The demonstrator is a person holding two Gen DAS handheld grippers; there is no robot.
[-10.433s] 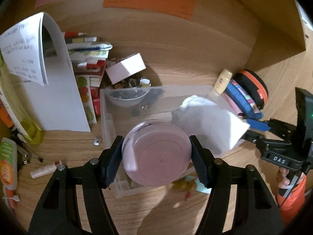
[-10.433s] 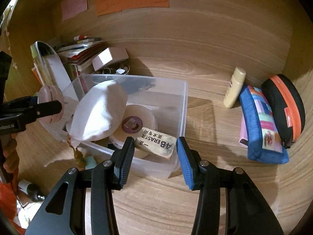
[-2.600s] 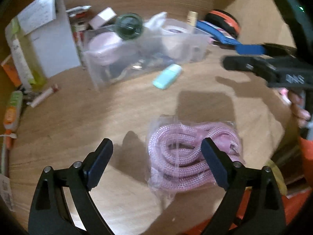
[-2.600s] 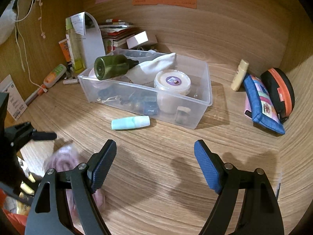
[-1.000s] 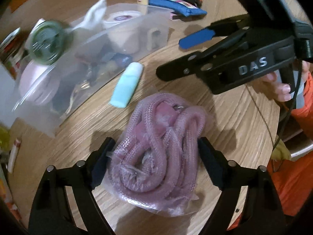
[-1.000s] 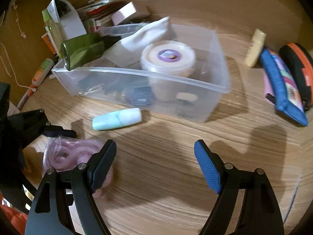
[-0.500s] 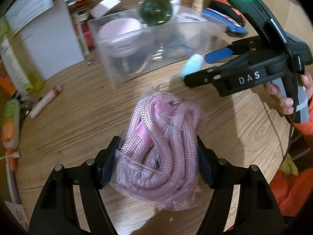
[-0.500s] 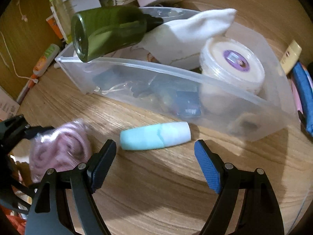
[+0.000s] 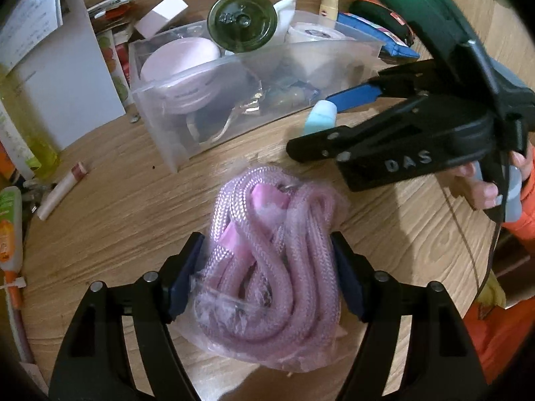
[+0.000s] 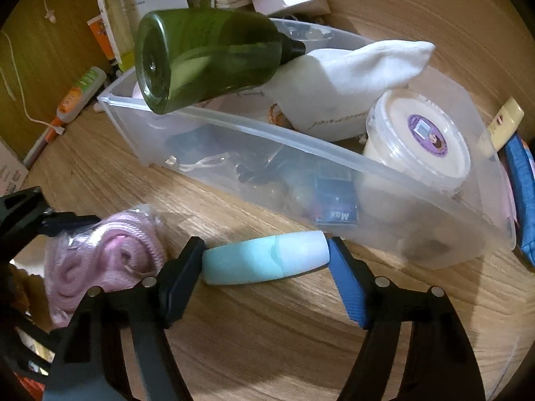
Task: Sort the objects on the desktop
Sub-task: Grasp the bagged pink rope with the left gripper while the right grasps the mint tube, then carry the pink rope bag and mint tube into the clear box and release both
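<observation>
My left gripper [image 9: 265,274] is shut on a clear bag of pink braided rope [image 9: 267,254], which also shows at the left of the right wrist view [image 10: 107,260]. My right gripper [image 10: 265,260] has its pads against both ends of a light blue tube [image 10: 264,260] lying on the wooden desk; the tube also shows in the left wrist view [image 9: 321,118]. Behind the tube stands a clear plastic bin [image 10: 234,153] holding a green bottle [image 10: 207,53], a white cloth [image 10: 351,70], a cream tub [image 10: 421,140] and small items.
A blue pouch [image 10: 521,180] and a yellow tube [image 10: 501,123] lie right of the bin. A white paper stand [image 9: 57,67], boxes and an orange-green tube [image 9: 8,230] crowd the left. A lip balm stick [image 9: 62,188] lies on the desk.
My left gripper closed on the bag of pink rope. My right gripper moved down and forward until its pads bracket the light blue tube.
</observation>
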